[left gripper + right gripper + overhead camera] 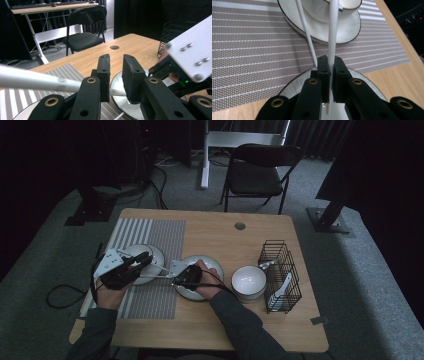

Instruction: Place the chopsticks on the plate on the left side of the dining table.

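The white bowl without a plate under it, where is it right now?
In the high view the white bowl sits on the bare wooden table, right of centre, between the plate and the black wire rack.

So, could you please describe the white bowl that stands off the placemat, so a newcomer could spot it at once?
Start at the wooden table and find the black wire rack near its right edge. The bowl stands just left of that rack, on bare wood. Unlike the plate to its left, it is deep, and no claw is over it.
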Demonstrator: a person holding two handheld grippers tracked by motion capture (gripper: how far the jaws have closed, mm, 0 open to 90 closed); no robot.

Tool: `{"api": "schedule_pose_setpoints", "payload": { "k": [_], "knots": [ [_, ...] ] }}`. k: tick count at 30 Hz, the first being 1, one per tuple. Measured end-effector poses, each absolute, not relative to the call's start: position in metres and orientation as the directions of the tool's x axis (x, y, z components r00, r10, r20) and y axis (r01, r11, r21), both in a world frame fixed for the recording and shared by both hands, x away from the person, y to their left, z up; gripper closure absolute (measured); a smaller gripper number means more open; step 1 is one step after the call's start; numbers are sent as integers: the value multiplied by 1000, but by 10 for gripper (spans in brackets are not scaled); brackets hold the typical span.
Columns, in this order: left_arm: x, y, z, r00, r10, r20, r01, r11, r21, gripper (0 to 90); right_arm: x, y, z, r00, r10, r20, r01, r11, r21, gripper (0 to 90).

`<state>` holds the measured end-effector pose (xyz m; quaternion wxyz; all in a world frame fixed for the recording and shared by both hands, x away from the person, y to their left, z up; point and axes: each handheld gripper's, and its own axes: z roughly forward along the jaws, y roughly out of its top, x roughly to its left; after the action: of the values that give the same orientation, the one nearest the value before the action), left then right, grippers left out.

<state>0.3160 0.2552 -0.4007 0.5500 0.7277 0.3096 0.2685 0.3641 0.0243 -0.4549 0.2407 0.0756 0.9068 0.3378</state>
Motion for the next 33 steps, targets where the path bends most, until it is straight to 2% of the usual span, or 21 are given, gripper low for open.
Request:
{"api": "schedule_pose_setpoints", "payload": {
  "k": [8,15,24,33],
  "knots": [
    [316,270,-408,629,776,43,179,-199,964,774,359,28,-450,-880,268,-392,-62,754,653,865],
    [321,285,-428,592,806,10,243,-191,951,774,358,34,-451,-888,234,-395,-84,763,641,865],
    [319,291,-433,575,818,5,266,-192,945,750,365,54,-461,-902,223,-370,-51,795,604,865],
    [307,303,-447,542,840,-12,305,-183,935,744,372,81,-476,-920,170,-354,-60,829,555,864]
  ]
}}
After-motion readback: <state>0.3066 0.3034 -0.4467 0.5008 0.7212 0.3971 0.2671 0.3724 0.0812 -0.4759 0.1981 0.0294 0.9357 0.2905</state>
